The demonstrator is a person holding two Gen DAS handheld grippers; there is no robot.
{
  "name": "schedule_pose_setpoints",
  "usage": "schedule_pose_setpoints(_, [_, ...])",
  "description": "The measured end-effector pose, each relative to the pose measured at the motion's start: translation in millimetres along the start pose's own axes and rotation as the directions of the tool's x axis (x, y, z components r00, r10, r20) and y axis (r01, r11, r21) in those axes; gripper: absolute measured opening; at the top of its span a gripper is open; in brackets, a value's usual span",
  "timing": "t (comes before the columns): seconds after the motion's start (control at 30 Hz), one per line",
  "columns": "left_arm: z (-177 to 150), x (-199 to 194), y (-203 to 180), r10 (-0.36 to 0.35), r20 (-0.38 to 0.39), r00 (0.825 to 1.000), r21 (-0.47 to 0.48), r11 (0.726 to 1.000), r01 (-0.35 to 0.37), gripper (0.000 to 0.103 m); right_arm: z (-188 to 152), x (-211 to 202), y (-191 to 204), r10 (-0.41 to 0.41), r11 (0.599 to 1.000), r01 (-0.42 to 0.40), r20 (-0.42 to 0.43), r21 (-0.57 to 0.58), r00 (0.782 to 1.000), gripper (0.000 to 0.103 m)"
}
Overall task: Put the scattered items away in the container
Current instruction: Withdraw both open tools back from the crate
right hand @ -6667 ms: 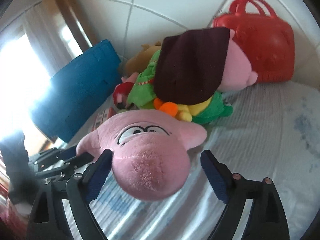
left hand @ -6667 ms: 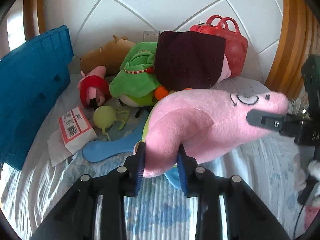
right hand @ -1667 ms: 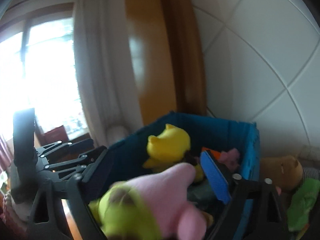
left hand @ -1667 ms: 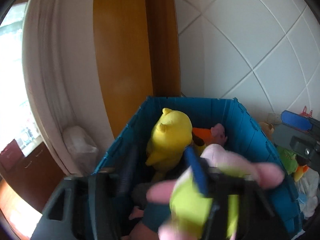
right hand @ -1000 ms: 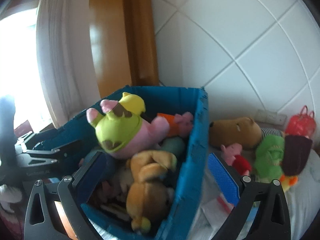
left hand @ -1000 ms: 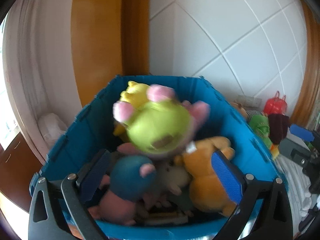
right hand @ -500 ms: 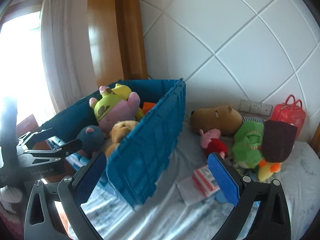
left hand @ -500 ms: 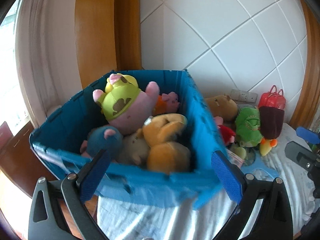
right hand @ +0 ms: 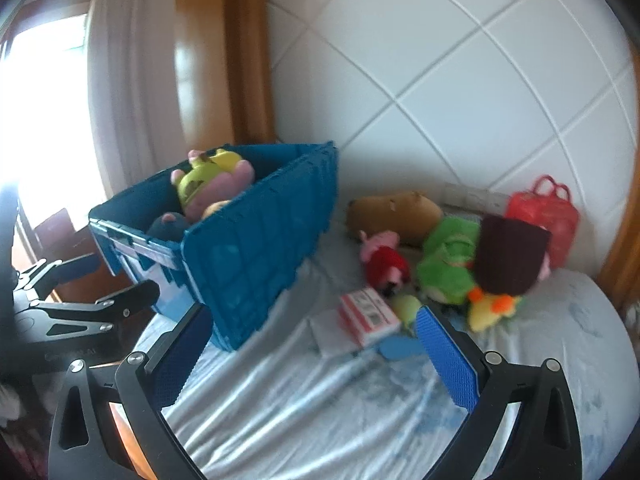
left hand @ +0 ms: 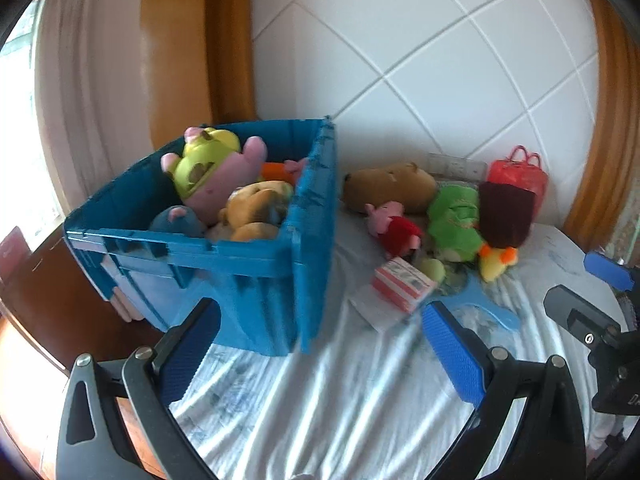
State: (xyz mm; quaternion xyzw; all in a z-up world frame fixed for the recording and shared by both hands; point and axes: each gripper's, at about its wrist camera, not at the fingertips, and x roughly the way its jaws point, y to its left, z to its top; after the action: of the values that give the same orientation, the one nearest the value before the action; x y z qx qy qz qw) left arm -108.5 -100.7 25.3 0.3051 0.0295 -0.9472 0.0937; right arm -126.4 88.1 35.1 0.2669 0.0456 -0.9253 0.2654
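Bed sheet (left hand: 360, 392) below; both hand-held grippers (left hand: 320, 348) (right hand: 312, 348) wide open, empty; blue crate (left hand: 256, 280) ahead-left.

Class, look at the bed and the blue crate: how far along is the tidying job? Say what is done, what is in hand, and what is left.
Done: several plush toys, including the pink plush, lie in the blue crate.
In hand: nothing; the left gripper and right gripper are both open and empty.
Left: on the bed, the brown plush, small pig doll, green plush, red bag and red-and-white packet.
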Motion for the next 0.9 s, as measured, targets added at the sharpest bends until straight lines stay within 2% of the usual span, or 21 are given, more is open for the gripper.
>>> schedule_pose_setpoints(0.23, [-7.5,-16.9,-20.9,-0.046,0.006,0.999,0.053,0.998,0.046,0.103,-21.9,-32.4,-17.3,-0.103,0.993,0.104,-0.014,0.061,0.995,0.103])
schedule_pose_setpoints(0.37, [-13.0,-29.7,-20.2,-0.093,0.008,0.996,0.052,0.994,0.092,0.103,-32.6,-44.4,-13.3,-0.163,0.985,0.165,-0.031,0.05,0.986,0.103])
schedule_pose_setpoints(0.77, [-25.2,-55.2,-25.7,-0.148,0.012,0.989,0.089,0.985,0.146,0.103,-49.9,-73.0,-6.7,-0.193,0.977,0.194,-0.025,0.089,0.981,0.103])
schedule_pose_setpoints(0.9, [-28.0,-59.7,-26.4,-0.146,0.025,0.989,0.093,0.985,0.143,0.103,-52.4,-76.4,-9.0,-0.2,0.975,0.202,-0.031,0.095,0.979,0.103])
